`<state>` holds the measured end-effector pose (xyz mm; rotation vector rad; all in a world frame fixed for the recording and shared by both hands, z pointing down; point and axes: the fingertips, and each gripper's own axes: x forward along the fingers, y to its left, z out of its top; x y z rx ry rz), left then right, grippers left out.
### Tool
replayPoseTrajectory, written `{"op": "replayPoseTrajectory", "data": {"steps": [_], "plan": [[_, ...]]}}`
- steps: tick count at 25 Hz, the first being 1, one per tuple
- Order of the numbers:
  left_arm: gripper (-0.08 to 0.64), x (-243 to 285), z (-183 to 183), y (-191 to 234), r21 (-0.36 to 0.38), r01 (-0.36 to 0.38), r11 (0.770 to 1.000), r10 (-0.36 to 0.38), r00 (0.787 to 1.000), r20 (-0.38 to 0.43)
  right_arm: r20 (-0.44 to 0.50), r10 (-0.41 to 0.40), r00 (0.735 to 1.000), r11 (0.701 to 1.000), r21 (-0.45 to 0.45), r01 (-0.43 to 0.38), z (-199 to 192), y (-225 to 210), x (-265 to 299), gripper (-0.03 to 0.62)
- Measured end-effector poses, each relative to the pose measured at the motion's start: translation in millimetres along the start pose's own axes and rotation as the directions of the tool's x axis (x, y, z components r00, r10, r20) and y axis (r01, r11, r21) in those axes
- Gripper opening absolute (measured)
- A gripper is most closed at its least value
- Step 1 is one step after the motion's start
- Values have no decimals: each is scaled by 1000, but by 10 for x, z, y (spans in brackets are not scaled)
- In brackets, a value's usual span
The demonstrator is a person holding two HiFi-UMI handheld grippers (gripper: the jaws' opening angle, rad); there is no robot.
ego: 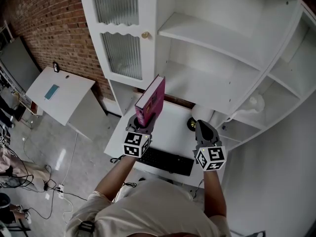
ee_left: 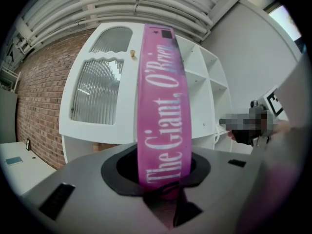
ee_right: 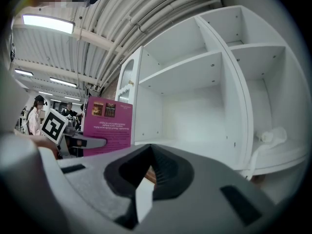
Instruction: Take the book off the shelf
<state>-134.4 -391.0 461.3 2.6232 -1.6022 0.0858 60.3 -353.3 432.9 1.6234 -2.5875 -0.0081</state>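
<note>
A pink book [ego: 150, 101] stands upright in front of the white shelf unit [ego: 217, 43], clear of its compartments. My left gripper [ego: 142, 127] is shut on the book's lower end. In the left gripper view the pink spine [ee_left: 163, 106] rises straight out of my left gripper [ee_left: 165, 199]. My right gripper [ego: 203, 128] hovers to the right of the book over the desk, shut with nothing in it. In the right gripper view the jaws of the right gripper [ee_right: 146, 169] meet, the book's back cover [ee_right: 107, 126] shows at the left, and bare shelf compartments [ee_right: 195, 106] lie ahead.
Below the grippers is a white desk [ego: 173, 127] with a black keyboard [ego: 165, 161] and a small round brass object [ego: 191, 124]. A ribbed-glass cabinet door [ego: 121, 53] stands left of the shelves. A white crumpled item [ego: 254, 102] lies on a lower right shelf. A slanted white table [ego: 59, 93] stands by the brick wall [ego: 54, 28].
</note>
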Motion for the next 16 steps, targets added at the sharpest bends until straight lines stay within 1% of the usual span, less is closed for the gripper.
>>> {"op": "replayPoseTrajectory", "data": {"steps": [7, 16], "plan": [[133, 17, 8, -20, 5, 0, 1000, 0, 1000, -7, -13, 12, 1000, 1000, -23, -12, -7, -3, 7, 3], [133, 45, 5, -36, 2, -6, 1000, 6, 1000, -11, -17, 23, 1000, 999, -22, -24, -25, -42, 10, 3]]}}
